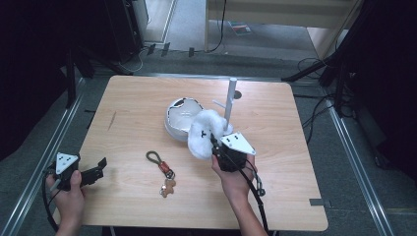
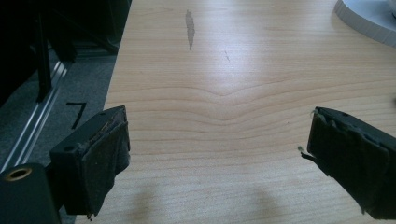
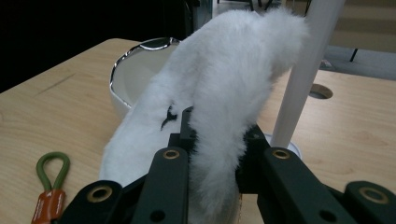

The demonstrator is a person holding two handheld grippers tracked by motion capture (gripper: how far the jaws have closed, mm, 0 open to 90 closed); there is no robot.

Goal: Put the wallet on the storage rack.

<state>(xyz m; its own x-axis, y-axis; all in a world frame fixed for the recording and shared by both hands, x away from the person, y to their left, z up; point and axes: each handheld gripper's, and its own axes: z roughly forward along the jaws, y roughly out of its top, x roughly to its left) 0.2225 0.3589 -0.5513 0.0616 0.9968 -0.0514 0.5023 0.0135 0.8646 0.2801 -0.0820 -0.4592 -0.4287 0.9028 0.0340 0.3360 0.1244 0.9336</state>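
Our right gripper's fingers (image 3: 261, 177) pinch the white fluffy toy (image 3: 224, 93); we keep them tight, lifting toward the white stand (image 3: 303, 79) just beside them

A fluffy white plush piece (image 1: 202, 132) with small black marks, beside a white bowl (image 1: 178, 117) and a white post (image 1: 229, 101), on a pale wood-grain table (image 1: 137, 105). A keyring (image 1: 163, 172) has an olive-green loop, orange-red clasp and tan charm.

Bare tabletop (image 1: 133, 113) at left, white post (image 1: 229, 101) and bowl (image 1: 178, 120) crowding the middle, keychain (image 1: 162, 172) in front.
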